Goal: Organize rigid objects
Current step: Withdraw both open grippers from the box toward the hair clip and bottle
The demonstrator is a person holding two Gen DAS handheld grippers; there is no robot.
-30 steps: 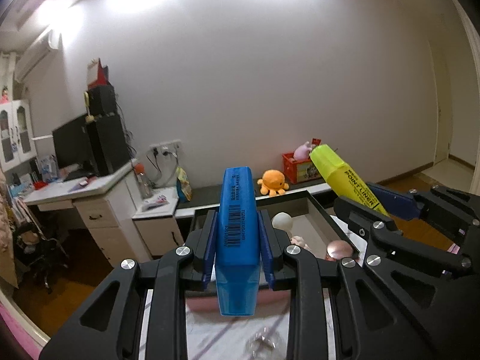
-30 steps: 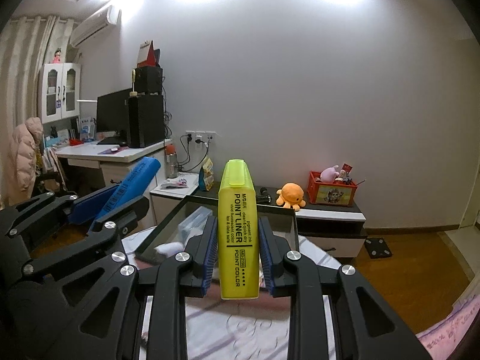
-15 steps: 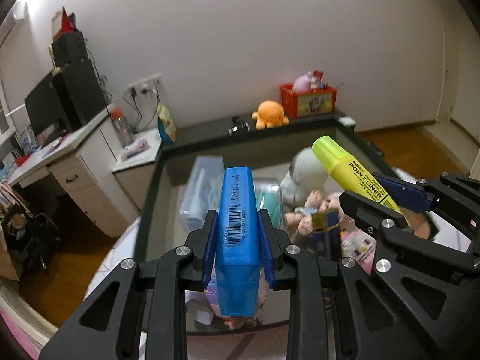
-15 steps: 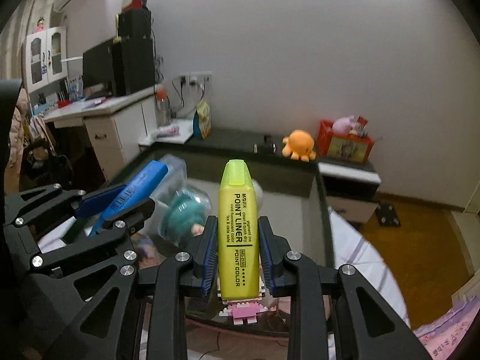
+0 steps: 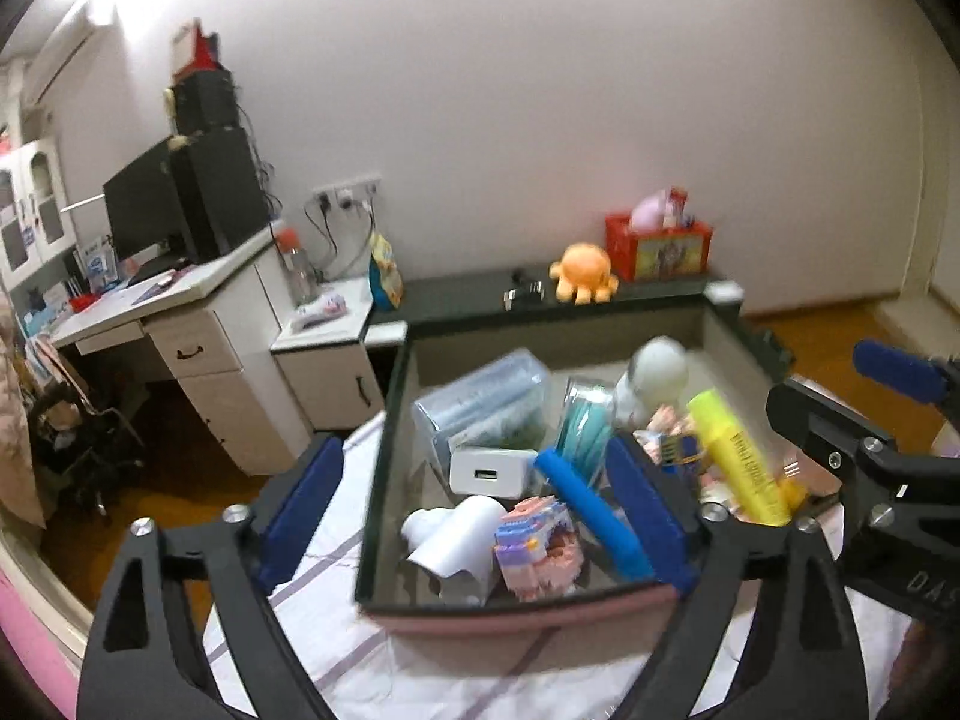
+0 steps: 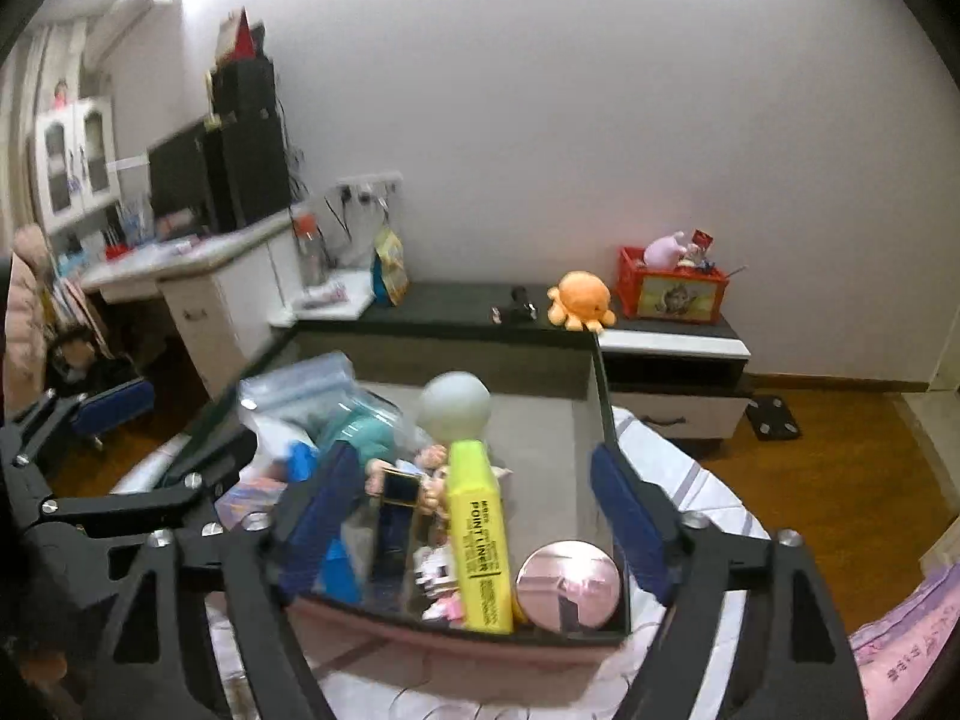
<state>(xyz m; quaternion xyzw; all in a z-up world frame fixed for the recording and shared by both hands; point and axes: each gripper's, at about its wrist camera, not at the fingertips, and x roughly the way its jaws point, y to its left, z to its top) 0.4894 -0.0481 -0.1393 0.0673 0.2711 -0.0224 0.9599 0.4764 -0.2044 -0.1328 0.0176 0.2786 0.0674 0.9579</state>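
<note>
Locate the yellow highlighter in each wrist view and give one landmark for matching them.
Left wrist: yellow highlighter lies right of centre in the box, slanting.
Right wrist: highlighter lies at lower centre, between the open claw fingers.
Shared landmark: orange octopus toy on the dark shelf.

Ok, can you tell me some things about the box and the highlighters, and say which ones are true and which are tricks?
1. The yellow highlighter lies inside the box. True.
2. The right hand-held gripper is clamped on the yellow highlighter. False: its jaws stand wide apart, with the highlighter lying loose between them.
3. The blue highlighter lies in the box near a white charger. True.
4. The left hand-held gripper is open. True.
5. The orange octopus toy sits in the box. False: it sits on the dark cabinet top behind the box.
6. The round pink case is left of the yellow highlighter in the right wrist view. False: it is right of it.
</note>
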